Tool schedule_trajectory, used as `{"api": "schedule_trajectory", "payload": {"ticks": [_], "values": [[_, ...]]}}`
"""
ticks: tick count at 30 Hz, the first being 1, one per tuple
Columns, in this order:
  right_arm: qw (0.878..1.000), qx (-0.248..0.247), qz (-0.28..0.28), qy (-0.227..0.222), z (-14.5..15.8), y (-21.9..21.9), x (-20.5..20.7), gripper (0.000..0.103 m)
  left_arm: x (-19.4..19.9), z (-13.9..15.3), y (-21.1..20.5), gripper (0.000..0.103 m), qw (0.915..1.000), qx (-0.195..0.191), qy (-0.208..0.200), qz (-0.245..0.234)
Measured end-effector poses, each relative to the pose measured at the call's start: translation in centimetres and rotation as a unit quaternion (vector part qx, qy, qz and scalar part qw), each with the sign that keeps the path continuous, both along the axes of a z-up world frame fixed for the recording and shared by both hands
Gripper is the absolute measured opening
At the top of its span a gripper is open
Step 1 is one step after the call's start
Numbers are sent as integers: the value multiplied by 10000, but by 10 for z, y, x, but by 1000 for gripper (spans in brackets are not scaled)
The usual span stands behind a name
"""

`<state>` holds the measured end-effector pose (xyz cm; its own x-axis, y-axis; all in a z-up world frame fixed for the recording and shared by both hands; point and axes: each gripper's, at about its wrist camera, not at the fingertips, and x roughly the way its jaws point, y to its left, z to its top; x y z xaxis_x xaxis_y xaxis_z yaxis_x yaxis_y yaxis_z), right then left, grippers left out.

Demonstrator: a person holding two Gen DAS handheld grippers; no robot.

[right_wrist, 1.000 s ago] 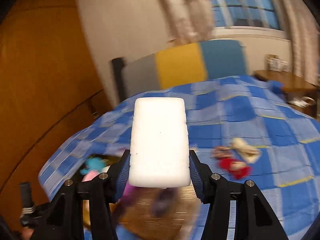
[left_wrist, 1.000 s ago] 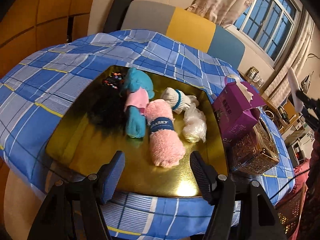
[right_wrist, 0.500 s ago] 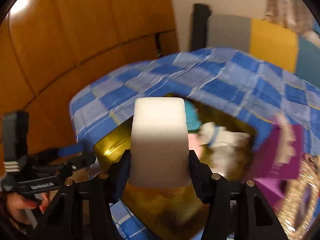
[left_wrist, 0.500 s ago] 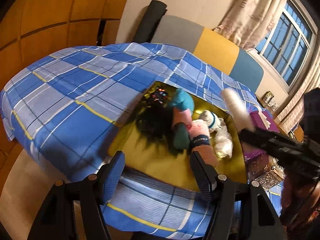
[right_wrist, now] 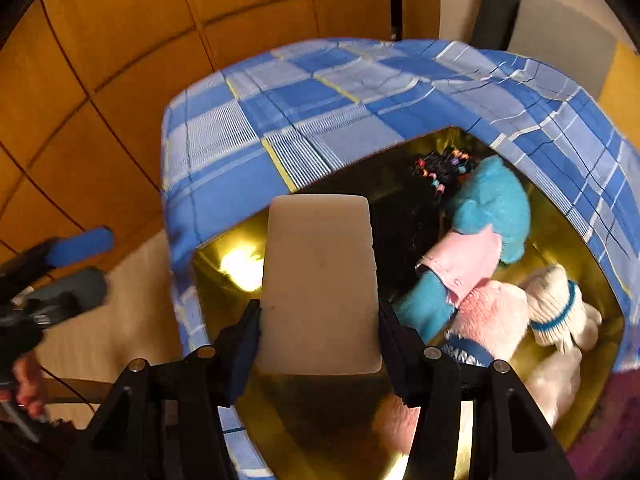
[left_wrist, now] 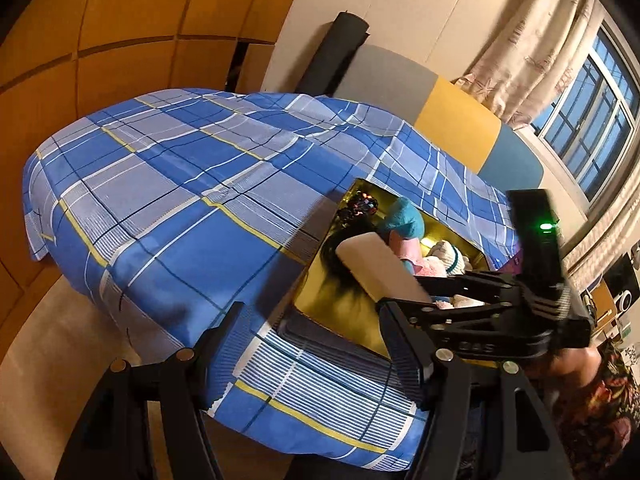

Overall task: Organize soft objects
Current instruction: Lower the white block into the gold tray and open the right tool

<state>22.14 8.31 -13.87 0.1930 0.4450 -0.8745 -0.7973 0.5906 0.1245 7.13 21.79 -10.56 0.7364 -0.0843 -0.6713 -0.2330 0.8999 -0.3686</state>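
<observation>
Both fingers of the right gripper [right_wrist: 318, 320] press against the sides of a white sponge [right_wrist: 320, 288], clamping it firmly, and the block hangs above the near left part of a gold tray [right_wrist: 224, 280]. Fingers of the left gripper [left_wrist: 312, 352] stand spread apart with nothing between them, hovering off the near edge of the table with its blue checked cloth [left_wrist: 168, 200].

Inside the tray, to the right of the sponge, lie a black wig [right_wrist: 404, 232] with coloured beads, a teal plush toy [right_wrist: 492, 208] in a pink dress, a pink fluffy roll [right_wrist: 492, 312] and a white sock [right_wrist: 556, 296] with a blue stripe. A bare shiny patch of tray sits just under and left of the sponge.

Several things could go wrong from here. Letting go from this height may make the light sponge bounce or tip over the low near rim onto the cloth. Drifting right would set it down on the wig and leave it leaning. A hard squeeze may also make the block spring sideways as the fingers part.
</observation>
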Motion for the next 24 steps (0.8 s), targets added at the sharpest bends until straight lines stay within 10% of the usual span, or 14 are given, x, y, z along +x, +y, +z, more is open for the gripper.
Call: {"api": "schedule_trajectory", "payload": {"ticks": [9, 24], "values": [[9980, 24, -19, 629, -19, 6, 5, 80, 2, -2, -1, 68, 10000, -81, 23, -35], [9793, 1280, -1451, 597, 39, -75, -2, 80, 11, 0, -27, 68, 9995, -106, 22, -286]]}}
